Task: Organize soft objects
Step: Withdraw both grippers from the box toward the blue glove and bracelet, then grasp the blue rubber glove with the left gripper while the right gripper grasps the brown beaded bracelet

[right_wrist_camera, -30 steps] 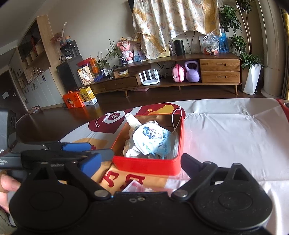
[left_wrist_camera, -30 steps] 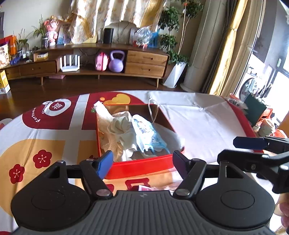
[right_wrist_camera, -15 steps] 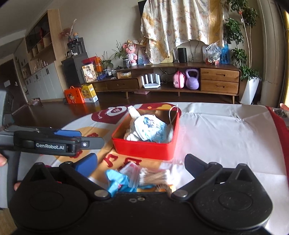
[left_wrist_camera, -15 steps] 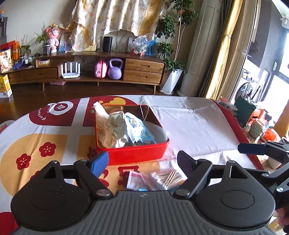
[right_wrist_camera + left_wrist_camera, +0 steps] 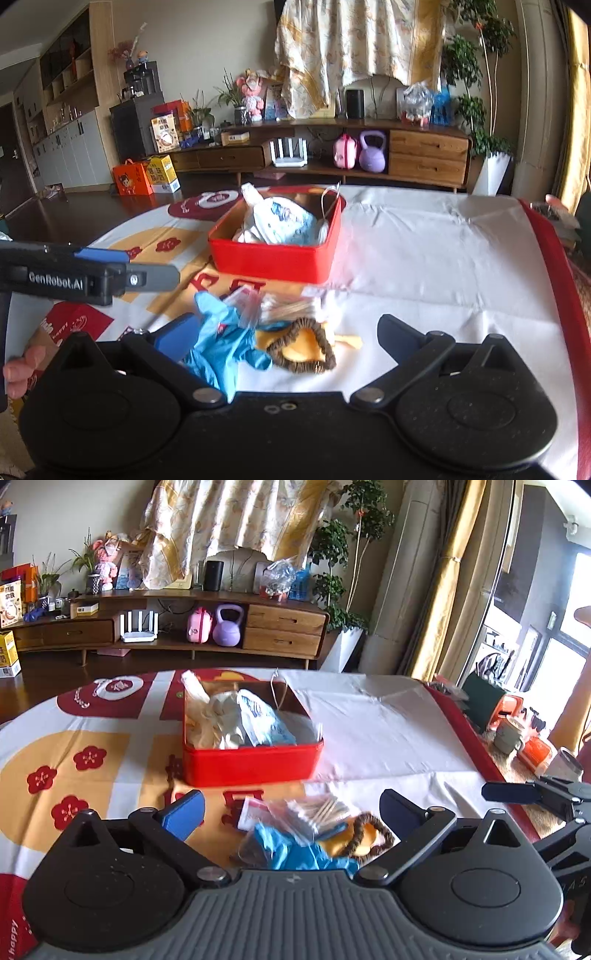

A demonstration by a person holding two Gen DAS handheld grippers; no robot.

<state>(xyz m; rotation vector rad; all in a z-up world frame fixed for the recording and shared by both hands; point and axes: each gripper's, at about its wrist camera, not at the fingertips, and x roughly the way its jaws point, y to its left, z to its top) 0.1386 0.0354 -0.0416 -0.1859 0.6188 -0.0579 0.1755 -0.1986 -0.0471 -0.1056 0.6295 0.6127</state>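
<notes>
A red box [image 5: 251, 762] [image 5: 275, 260] stands on the table and holds a face mask [image 5: 264, 720] [image 5: 288, 219] and pale gloves [image 5: 218, 720]. In front of it lie a blue glove [image 5: 295, 849] [image 5: 221, 343], a clear bag of cotton swabs [image 5: 314, 810] [image 5: 284, 308] and a yellow item with a brown frilly rim [image 5: 364, 834] [image 5: 301, 350]. My left gripper [image 5: 291, 808] is open and empty above this pile. My right gripper [image 5: 286, 328] is open and empty over the same pile.
The table carries a white cloth with red and yellow print [image 5: 369, 720]. A red border marks its right edge [image 5: 554, 266]. Cups and orange items [image 5: 517, 734] sit beyond that edge. A wooden sideboard [image 5: 221, 627] stands at the back wall.
Both grippers have drawn back from the red box. The pile of blue glove, swab bag and yellow item has come into view between the fingers.
</notes>
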